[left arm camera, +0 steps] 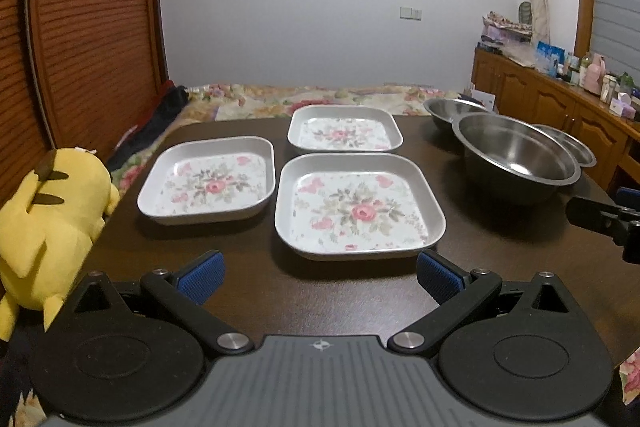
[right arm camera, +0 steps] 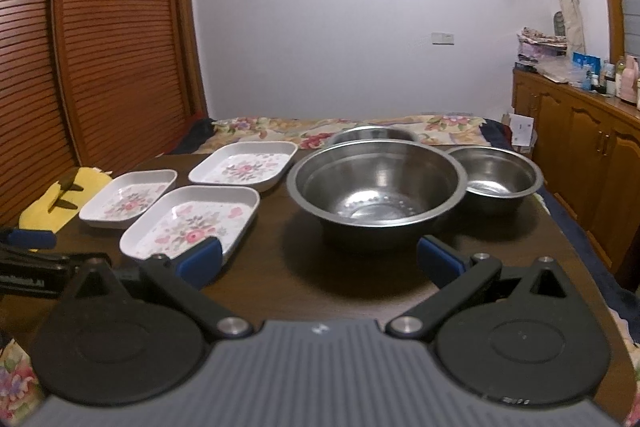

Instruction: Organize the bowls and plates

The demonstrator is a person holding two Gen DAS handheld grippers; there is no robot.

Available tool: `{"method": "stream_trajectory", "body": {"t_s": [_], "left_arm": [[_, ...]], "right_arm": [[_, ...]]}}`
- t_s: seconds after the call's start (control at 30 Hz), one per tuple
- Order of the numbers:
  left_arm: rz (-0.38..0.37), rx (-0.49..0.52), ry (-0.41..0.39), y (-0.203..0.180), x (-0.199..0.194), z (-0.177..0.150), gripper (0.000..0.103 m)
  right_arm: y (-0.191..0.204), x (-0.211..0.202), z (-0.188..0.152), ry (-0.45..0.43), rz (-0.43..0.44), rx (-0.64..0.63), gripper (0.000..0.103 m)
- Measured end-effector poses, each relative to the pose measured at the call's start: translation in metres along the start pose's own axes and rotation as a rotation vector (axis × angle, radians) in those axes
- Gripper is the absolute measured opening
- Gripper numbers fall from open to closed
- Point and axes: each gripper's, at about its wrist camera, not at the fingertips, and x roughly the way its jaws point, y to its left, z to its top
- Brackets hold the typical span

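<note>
Three square white plates with pink flower prints lie on the dark table: a near one (left arm camera: pixel 359 207) (right arm camera: pixel 192 223), a left one (left arm camera: pixel 208 181) (right arm camera: pixel 128 199) and a far one (left arm camera: pixel 344 129) (right arm camera: pixel 244 166). To their right stand three steel bowls: a large one (left arm camera: pixel 516 157) (right arm camera: pixel 376 187), a smaller one (right arm camera: pixel 496 177) (left arm camera: pixel 568 143) beside it and one behind (left arm camera: pixel 454 109) (right arm camera: pixel 374 134). My left gripper (left arm camera: pixel 320 277) is open, just short of the near plate. My right gripper (right arm camera: pixel 320 263) is open in front of the large bowl, holding nothing.
A yellow plush toy (left arm camera: pixel 48 223) (right arm camera: pixel 60 203) leans at the table's (left arm camera: pixel 360 291) left edge. A floral bedspread (left arm camera: pixel 304 99) lies beyond the table. Wooden slatted doors (left arm camera: pixel 88 27) stand at left, a cluttered wooden cabinet (left arm camera: pixel 552 99) at right.
</note>
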Motion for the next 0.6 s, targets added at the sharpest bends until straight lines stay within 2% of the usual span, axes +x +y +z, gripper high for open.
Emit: {"method": "stream_trajectory", "body": {"t_s": [0.33, 0.6], "left_arm": [[-0.012, -0.022, 0.021, 0.017, 0.006, 0.004, 0.103], [0.016, 0.008, 0.015, 0.031, 0.008, 0.005, 0.103]], "right_arm": [[0.020, 0.019, 0.003, 0.032, 0.071, -0.036, 0.103], [0.043, 0.040, 0.008, 0.067, 0.143, -0.079, 0.103]]}}
